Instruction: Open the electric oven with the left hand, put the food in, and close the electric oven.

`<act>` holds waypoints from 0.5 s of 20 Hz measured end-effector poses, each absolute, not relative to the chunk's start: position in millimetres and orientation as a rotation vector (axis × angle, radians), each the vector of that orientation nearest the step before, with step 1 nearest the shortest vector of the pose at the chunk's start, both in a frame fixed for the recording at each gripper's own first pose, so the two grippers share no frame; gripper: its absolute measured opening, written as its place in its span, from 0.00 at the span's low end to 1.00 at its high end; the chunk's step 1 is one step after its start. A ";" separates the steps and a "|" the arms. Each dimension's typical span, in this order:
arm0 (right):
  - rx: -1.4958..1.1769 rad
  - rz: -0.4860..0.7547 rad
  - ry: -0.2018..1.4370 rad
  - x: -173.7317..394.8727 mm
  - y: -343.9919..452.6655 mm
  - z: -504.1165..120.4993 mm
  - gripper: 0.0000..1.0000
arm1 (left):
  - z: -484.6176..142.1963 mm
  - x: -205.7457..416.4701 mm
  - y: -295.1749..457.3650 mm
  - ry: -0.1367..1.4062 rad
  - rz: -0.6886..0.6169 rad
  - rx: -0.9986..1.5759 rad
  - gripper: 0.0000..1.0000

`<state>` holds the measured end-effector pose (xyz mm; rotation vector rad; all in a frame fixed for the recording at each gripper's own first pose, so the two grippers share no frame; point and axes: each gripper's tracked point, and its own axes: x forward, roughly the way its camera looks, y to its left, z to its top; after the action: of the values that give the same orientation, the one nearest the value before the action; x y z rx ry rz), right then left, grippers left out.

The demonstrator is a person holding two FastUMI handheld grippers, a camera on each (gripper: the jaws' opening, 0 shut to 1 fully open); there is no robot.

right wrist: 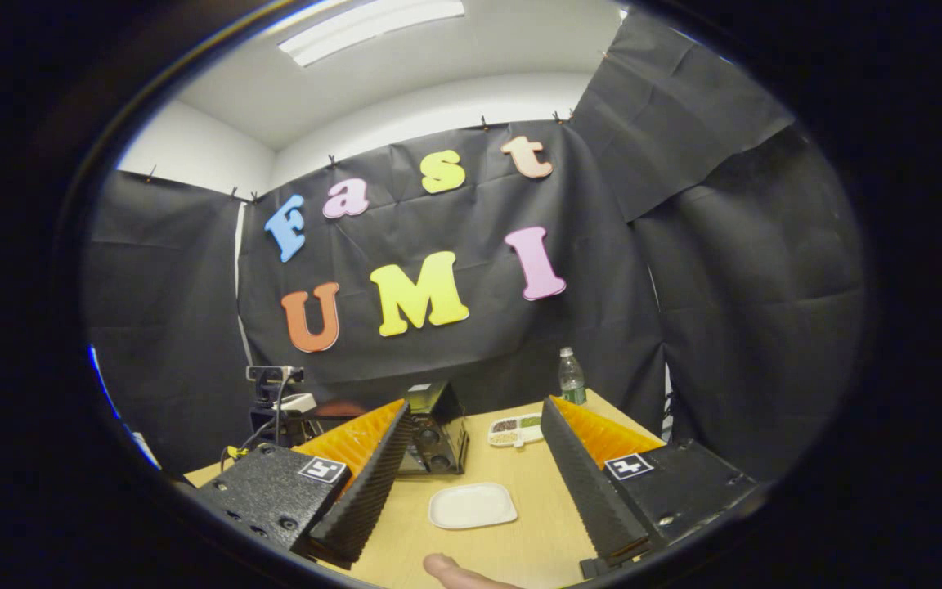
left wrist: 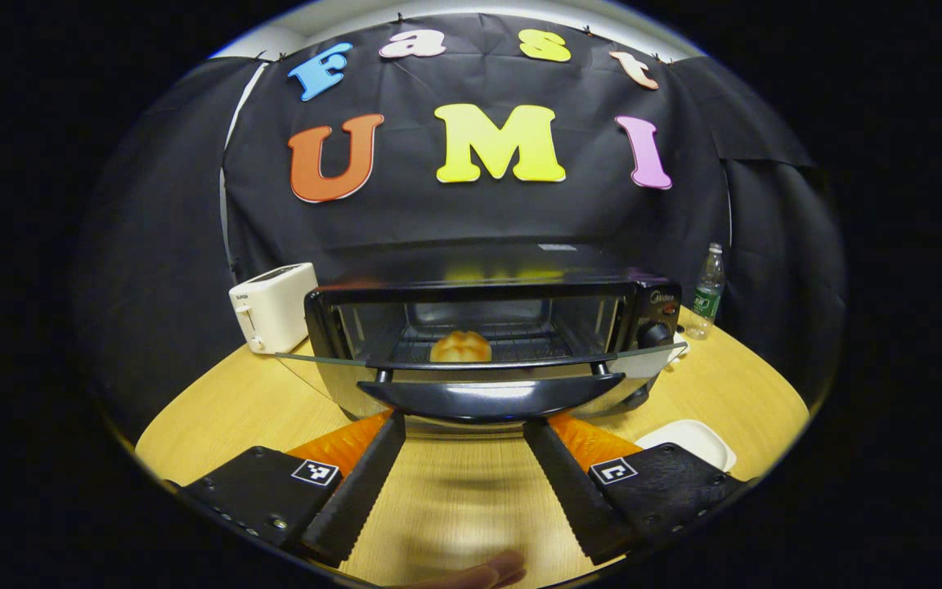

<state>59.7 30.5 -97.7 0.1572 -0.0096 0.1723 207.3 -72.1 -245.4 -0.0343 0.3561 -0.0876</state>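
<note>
Two steps look done: the bread roll [left wrist: 460, 347] sits on the rack inside the electric oven [left wrist: 487, 343] at the table's [left wrist: 455, 499] back edge. Left gripper [left wrist: 463, 429] gapes wide under the door handle [left wrist: 491, 395]; lifting shuts it. Right gripper [right wrist: 475, 446] hangs wide, empty, above the white plate [right wrist: 472, 505].

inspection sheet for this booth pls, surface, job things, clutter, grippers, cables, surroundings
surface: wooden table, no spills seen
job's things: electric oven, door partly open; bun on the rack inside
clutter: toaster, water bottle, empty white plate, divided tray
grippers: left gripper open, facing the oven handle; right gripper open, empty
cables: some by a camera at the table's far edge
surroundings: black cloth wall, ceiling light
</note>
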 end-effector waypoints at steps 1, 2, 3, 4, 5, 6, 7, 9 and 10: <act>0.157 0.167 -0.007 60.5 29.6 -98.6 0.96 | -238.0 205.3 -72.5 0.319 -0.087 -0.046 0.96; 0.157 0.163 -0.007 61.3 28.8 -99.7 0.96 | -230.5 201.2 -69.2 0.292 -0.084 -0.054 0.96; 0.156 0.157 -0.003 62.3 28.0 -100.7 0.96 | -222.3 196.9 -67.8 0.258 -0.084 -0.062 0.96; 0.157 0.152 0.003 63.2 26.0 -103.1 0.96 | -215.4 190.9 -66.3 0.230 -0.081 -0.069 0.93; 0.156 0.149 0.007 63.2 25.5 -103.6 0.96 | -208.6 183.2 -63.2 0.212 -0.075 -0.077 0.96; 0.153 0.148 0.008 61.8 25.8 -103.4 0.96 | -199.9 174.1 -60.9 0.194 -0.071 -0.086 0.96; 0.150 0.145 0.004 60.1 25.5 -101.3 0.96 | -190.7 163.5 -60.0 0.174 -0.075 -0.095 0.96; 0.140 0.134 -0.007 56.8 24.9 -95.5 0.96 | -163.8 146.3 -58.2 0.116 -0.080 -0.108 0.89; 0.135 0.128 -0.012 54.5 24.5 -94.0 0.96 | -150.7 135.0 -53.4 0.096 -0.077 -0.115 0.95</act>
<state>54.5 24.5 -94.0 0.1348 -0.0121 0.1278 135.0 -53.4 -150.7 -0.1152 0.0964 -0.0771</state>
